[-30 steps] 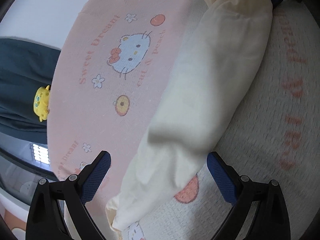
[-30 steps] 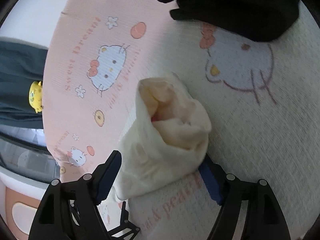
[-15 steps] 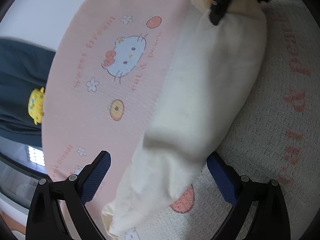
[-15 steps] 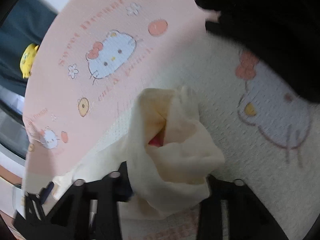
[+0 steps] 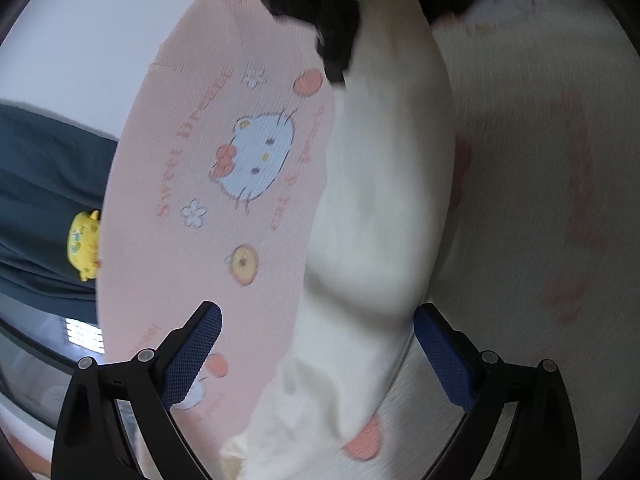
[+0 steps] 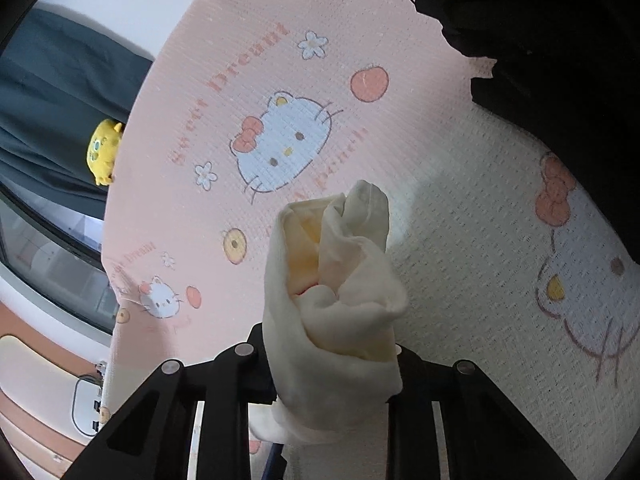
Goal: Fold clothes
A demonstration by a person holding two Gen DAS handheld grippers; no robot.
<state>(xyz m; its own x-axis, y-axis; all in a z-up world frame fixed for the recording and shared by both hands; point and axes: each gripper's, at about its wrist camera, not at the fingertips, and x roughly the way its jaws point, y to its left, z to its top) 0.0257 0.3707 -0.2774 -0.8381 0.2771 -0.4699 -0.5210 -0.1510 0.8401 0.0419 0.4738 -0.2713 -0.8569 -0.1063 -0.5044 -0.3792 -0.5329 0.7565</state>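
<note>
**Cream garment pinched at one end**

The right gripper (image 6: 336, 364) has just been closing its jaws and now clamps the bunched end of a soft cream-white cloth garment (image 6: 336, 280), which stands up in folds between them. The garment stretches as a long roll over the pink and white cartoon-cat bedsheet (image 5: 208, 200). The left gripper (image 5: 316, 356) stands wide, blue pads either side of the garment's other end, not pressing it. A black garment pile (image 6: 560, 40) lies further along the sheet. A small yellow plush toy (image 6: 103, 150) sits beyond the sheet's edge.
</note>
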